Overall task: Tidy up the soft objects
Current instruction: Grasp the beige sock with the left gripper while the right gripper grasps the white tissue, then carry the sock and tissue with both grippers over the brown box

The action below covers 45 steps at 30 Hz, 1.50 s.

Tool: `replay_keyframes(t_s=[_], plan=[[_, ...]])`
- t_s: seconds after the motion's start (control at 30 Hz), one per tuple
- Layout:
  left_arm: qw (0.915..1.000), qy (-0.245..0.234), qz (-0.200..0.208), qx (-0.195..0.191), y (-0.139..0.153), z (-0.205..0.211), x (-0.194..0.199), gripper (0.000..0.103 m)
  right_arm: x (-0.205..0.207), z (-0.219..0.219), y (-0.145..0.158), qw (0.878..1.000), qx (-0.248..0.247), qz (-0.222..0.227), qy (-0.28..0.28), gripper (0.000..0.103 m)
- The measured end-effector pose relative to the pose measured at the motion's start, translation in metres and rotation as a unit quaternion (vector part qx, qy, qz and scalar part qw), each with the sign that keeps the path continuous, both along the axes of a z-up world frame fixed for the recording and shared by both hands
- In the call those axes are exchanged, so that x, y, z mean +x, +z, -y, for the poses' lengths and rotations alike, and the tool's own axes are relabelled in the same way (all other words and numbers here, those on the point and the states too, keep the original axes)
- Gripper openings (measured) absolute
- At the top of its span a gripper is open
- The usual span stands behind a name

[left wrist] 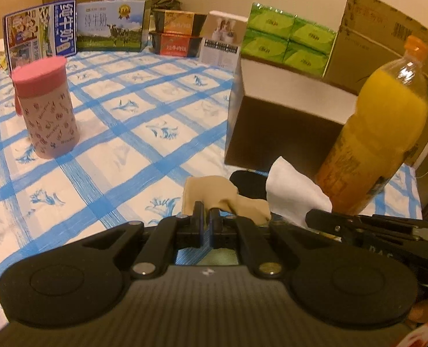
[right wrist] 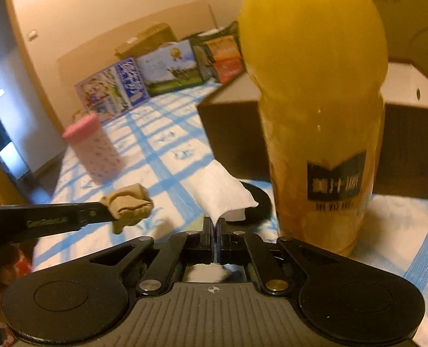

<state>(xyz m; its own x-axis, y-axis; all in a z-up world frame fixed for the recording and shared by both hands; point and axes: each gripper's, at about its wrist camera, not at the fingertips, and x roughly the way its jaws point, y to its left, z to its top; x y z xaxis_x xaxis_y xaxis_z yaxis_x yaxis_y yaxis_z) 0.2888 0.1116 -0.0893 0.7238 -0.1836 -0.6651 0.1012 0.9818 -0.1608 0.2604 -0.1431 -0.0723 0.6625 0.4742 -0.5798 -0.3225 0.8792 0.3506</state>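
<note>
My left gripper (left wrist: 205,208) is shut on a crumpled tan cloth (left wrist: 214,193), lifted a little off the checked tablecloth. In the right wrist view the same tan cloth (right wrist: 128,204) hangs from the left gripper's black fingers (right wrist: 98,212) at the left. My right gripper (right wrist: 214,222) is shut on the lower edge of a white folded tissue (right wrist: 222,192), which stands up from the jaws. From the left wrist view the white tissue (left wrist: 296,195) rises just right of the tan cloth, with the right gripper's fingers (left wrist: 323,217) below it.
A tall orange juice bottle (right wrist: 315,86) stands close on the right, beside a dark open box (left wrist: 283,133). A black round disc (right wrist: 257,202) lies behind the tissue. A pink-lidded cup (left wrist: 47,107) stands at left. Milk cartons (left wrist: 109,26), green tissue packs (left wrist: 289,40) and cardboard boxes line the back.
</note>
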Motion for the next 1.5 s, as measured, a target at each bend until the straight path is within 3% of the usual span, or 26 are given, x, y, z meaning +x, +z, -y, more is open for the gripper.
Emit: replay_keyframes(t_s=[0.33, 0.6, 0.83, 1.03, 1.23, 1.5], plan=[[0.9995, -0.026, 0.012, -0.015, 0.039, 0.036, -0.045, 0.003, -0.046, 0.042, 0.039, 0.999, 0.012, -0.011, 0.03, 0.001], [0.9965, -0.076, 0.013, -0.033, 0.063, 0.1, -0.073, 0.003, -0.081, 0.116, 0.065, 0.999, 0.013, -0.022, -0.019, 0.001], [0.9908, -0.13, 0.015, -0.035, 0.08, 0.18, -0.077, 0.003, -0.089, 0.189, 0.086, 0.998, 0.008, -0.003, -0.065, 0.001], [0.9889, -0.146, 0.02, -0.018, 0.09, 0.25, -0.057, 0.003, -0.068, 0.241, 0.098, 0.997, -0.007, 0.023, -0.074, 0.001], [0.9953, -0.095, 0.015, -0.004, 0.097, 0.293, -0.01, 0.003, -0.02, 0.276, 0.108, 0.998, -0.008, 0.038, -0.058, 0.001], [0.9989, -0.026, 0.028, 0.026, 0.102, 0.324, 0.066, 0.003, 0.068, 0.289, 0.103, 0.998, -0.012, 0.052, -0.022, 0.001]])
